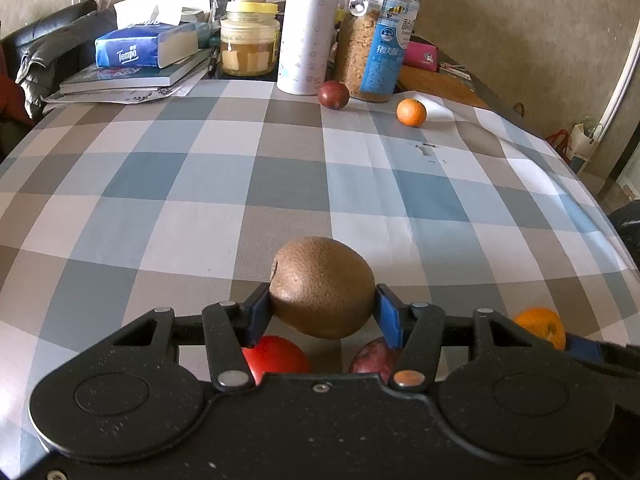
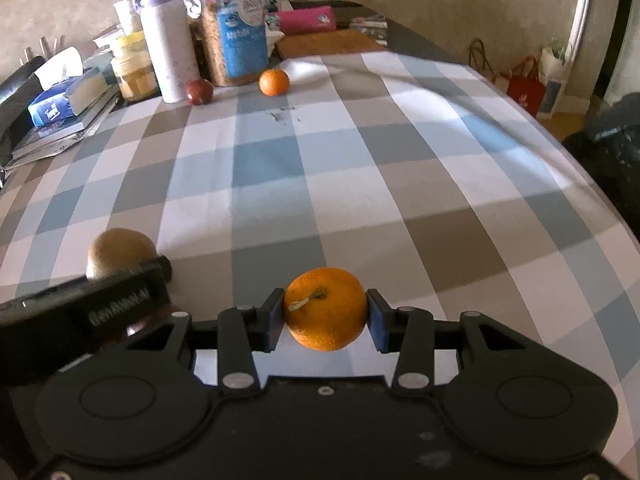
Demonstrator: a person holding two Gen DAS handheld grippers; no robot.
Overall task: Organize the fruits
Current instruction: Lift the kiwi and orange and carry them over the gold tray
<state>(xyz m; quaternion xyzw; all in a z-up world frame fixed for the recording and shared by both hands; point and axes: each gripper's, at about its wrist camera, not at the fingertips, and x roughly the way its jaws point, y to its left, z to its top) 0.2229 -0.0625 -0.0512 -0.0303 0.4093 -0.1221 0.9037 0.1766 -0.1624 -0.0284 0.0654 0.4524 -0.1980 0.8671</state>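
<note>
My left gripper [image 1: 322, 312] is shut on a brown kiwi [image 1: 322, 286], held just above the checked tablecloth [image 1: 200, 184]. Below it lie a red fruit [image 1: 276, 358] and a dark red fruit [image 1: 374, 360]. My right gripper [image 2: 325, 314] is shut on an orange [image 2: 326, 308], which also shows in the left wrist view [image 1: 542, 326]. The kiwi [image 2: 120, 252] and the left gripper's body show at the left of the right wrist view. At the far end lie a small orange [image 1: 411, 112] [image 2: 274, 82] and a dark red fruit [image 1: 334, 95] [image 2: 199, 91].
At the far end stand a white bottle [image 1: 308, 32], a cereal canister [image 1: 376, 36], a yellow-lidded jar [image 1: 250, 40], and a tissue pack [image 1: 144, 46] on books. The table's right edge [image 2: 600, 184] drops toward bags on the floor.
</note>
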